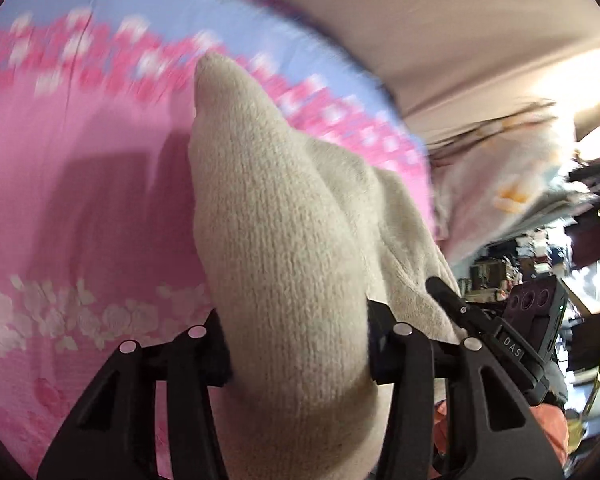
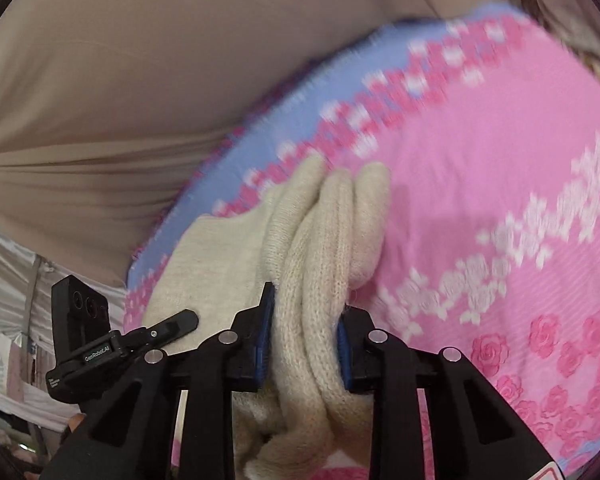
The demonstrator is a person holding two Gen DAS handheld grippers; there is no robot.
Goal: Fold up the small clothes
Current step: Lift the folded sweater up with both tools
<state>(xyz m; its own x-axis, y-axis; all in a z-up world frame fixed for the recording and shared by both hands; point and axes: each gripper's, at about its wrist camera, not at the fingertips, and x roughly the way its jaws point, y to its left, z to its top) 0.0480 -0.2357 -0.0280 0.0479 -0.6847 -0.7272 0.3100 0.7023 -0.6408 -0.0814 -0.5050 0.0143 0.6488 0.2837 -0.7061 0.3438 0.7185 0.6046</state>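
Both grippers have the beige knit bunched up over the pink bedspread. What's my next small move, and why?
Probably ease the two grippers apart to pull it flat. The left gripper and right gripper are each shut on the beige knit garment, which is gathered in thick folds above the pink bedspread. It likely can't be folded neatly until spread.

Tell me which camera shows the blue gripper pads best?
The right wrist view: both blue pads show, squeezing the beige knit garment. In the left wrist view the garment hides them almost completely.
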